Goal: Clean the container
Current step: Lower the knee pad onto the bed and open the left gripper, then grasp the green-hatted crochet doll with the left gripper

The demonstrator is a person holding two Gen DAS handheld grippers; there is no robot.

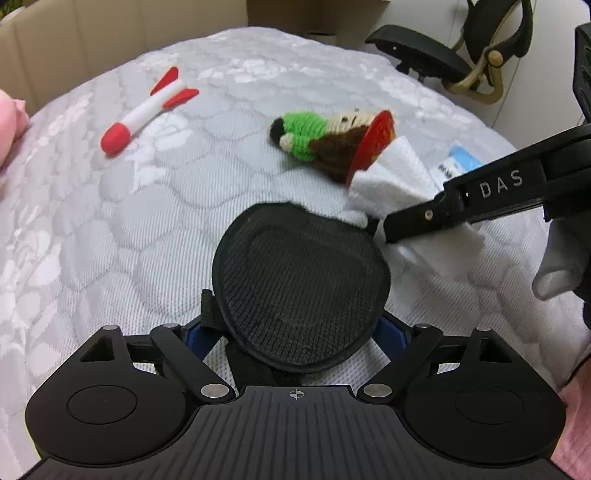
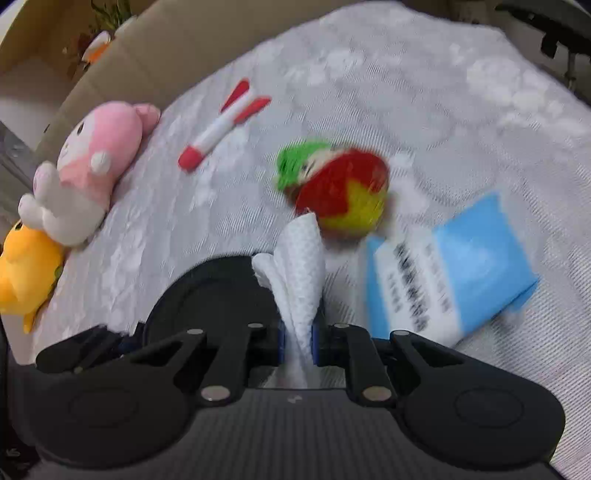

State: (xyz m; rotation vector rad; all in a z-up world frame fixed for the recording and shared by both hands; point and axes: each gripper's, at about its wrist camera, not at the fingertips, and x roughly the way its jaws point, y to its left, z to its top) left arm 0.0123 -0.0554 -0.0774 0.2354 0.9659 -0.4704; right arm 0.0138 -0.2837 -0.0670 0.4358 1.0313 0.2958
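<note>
Covering the work surface is a pale quilted mattress (image 1: pixel 155 229) with cardboard walls (image 1: pixel 92 33) behind and an office chair (image 1: pixel 480 48) beyond. On it lie a red-and-white toy rocket (image 1: pixel 147 109), a knitted doll (image 1: pixel 325 142), a blue tissue pack (image 2: pixel 454 269) and plush toys (image 2: pixel 85 173). A black oval mesh container (image 1: pixel 301 288) sits between the blue pads of the left gripper (image 1: pixel 295 332), whose jaws stand wide; whether they press it, I cannot tell. Pinched tight in the right gripper (image 2: pixel 297 338) is a white wipe (image 2: pixel 301 258), its end at the container's far rim.
</note>
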